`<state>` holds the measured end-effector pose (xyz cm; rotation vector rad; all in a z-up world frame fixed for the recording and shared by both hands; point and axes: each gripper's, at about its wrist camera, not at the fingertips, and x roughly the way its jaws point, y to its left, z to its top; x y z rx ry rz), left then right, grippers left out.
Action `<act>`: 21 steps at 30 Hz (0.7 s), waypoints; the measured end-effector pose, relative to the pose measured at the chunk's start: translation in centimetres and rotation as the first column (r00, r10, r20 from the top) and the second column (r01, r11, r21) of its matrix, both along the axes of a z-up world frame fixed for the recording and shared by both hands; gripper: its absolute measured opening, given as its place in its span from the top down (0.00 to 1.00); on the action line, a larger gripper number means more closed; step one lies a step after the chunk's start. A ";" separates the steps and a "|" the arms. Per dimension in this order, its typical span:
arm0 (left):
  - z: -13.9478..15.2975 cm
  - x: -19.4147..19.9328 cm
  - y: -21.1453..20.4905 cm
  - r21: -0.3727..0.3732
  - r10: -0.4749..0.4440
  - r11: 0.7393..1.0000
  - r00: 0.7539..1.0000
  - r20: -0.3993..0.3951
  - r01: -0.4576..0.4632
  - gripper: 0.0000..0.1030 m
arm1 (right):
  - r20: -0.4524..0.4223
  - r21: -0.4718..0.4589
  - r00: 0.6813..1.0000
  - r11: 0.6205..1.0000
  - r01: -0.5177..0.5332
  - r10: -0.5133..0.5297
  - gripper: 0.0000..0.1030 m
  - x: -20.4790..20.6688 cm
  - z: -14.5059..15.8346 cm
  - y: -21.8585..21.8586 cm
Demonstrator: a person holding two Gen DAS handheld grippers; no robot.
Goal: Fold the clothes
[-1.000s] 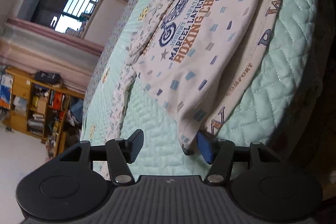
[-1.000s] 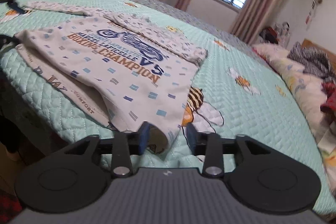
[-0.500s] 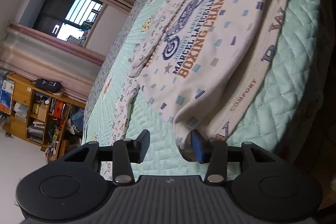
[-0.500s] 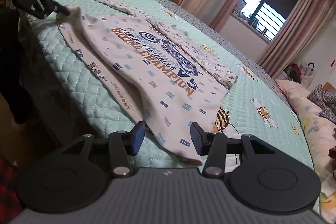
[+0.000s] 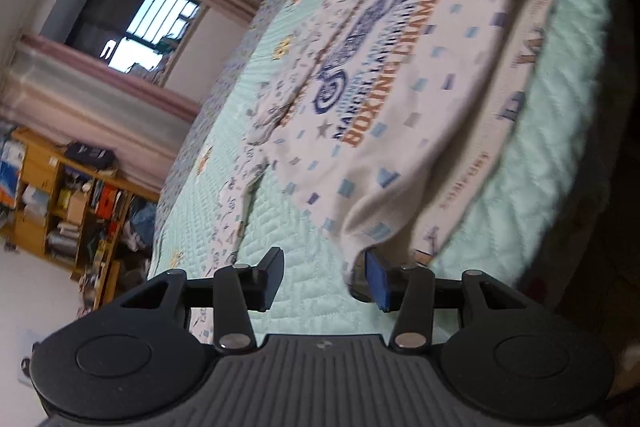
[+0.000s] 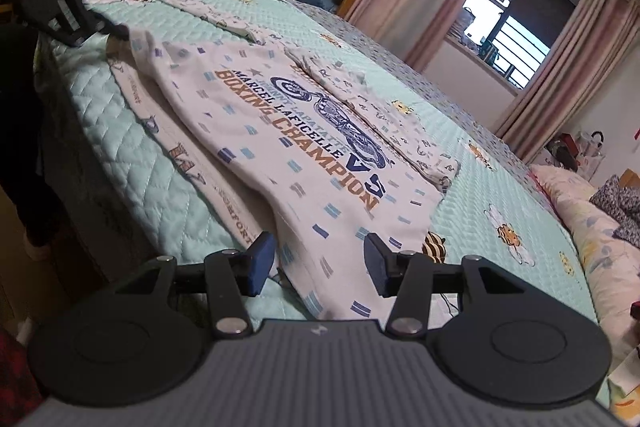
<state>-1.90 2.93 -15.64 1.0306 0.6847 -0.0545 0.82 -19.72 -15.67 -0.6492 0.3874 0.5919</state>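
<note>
Left gripper [image 5: 322,277] half-wide, jaws just opening, shirt [image 5: 400,99] corner draped at one pad, not pinched. Shirt flat on quilt [image 6: 132,163] near bed edge. Right gripper [image 6: 318,263] half-wide, hem between jaws, unpinched. Risk: pinching top layer only or snagging quilt, skewing fold. Count: two grippers, one shirt, one patterned garment [image 6: 380,115] behind.

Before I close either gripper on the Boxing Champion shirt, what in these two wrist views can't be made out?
- Left wrist: the shirt corner by the left gripper drapes over the right-hand finger; motion blur hides any contact.
- Right wrist: the shirt's near hem runs between the right gripper's open jaws and is cut off by the gripper body.
- Both views: the garment under the shirt is mostly covered, its type unclear.
</note>
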 end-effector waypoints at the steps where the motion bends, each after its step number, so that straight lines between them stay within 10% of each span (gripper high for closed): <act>1: -0.4 0.0 -0.1 0.021 -0.004 1.000 1.000 0.001 0.004 0.48 | -0.010 0.013 1.000 1.000 0.006 -0.006 0.49 0.2 0.0 0.0; 9: -2.4 1.4 -0.8 0.124 -0.029 0.992 1.000 0.000 0.029 0.49 | -0.014 0.014 1.000 1.000 0.020 -0.020 0.43 0.0 0.0 -0.3; 12: -2.3 1.8 -1.2 0.107 -0.040 0.993 0.999 -0.010 0.041 0.85 | -0.014 0.009 1.000 1.000 0.026 -0.026 0.43 0.1 0.0 -0.5; 17: 1.9 2.9 1.0 -0.220 0.075 0.972 0.996 -0.045 -0.083 0.98 | -0.007 -0.002 1.000 1.000 0.001 -0.001 0.43 -0.2 0.0 -0.5; 21: 4.8 4.3 4.8 -0.492 0.202 0.836 0.969 -0.140 -0.245 0.98 | 0.011 -0.024 1.000 1.000 -0.019 0.019 0.44 -0.4 -0.2 -0.4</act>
